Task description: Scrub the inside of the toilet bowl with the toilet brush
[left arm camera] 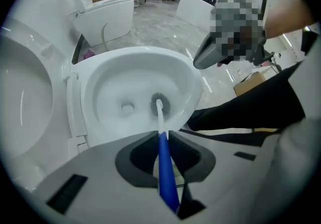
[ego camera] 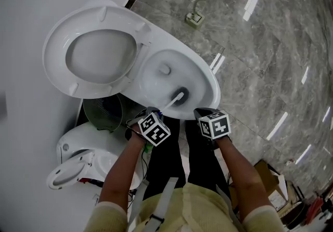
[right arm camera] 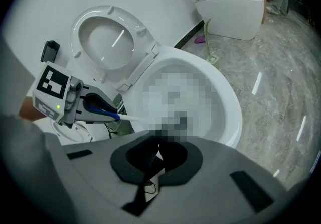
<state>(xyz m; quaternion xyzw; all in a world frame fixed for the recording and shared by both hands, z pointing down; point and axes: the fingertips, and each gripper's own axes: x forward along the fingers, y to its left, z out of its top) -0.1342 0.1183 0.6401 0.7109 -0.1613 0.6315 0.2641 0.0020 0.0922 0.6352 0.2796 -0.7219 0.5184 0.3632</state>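
Note:
The white toilet bowl is open, with its seat and lid tipped back against the wall. My left gripper is shut on the blue handle of the toilet brush. The white shaft runs down into the bowl, and the dark brush head rests on the inner wall near the drain, at the near side. My right gripper hovers over the bowl's near rim, to the right of the left one. In the right gripper view its jaws are shut with nothing in them; the left gripper shows at the left.
A dark green mesh bin and a white lidded container stand left of the bowl by the wall. My legs in black trousers straddle the front. A second toilet, a floor fitting and a cardboard box lie farther off on the marble floor.

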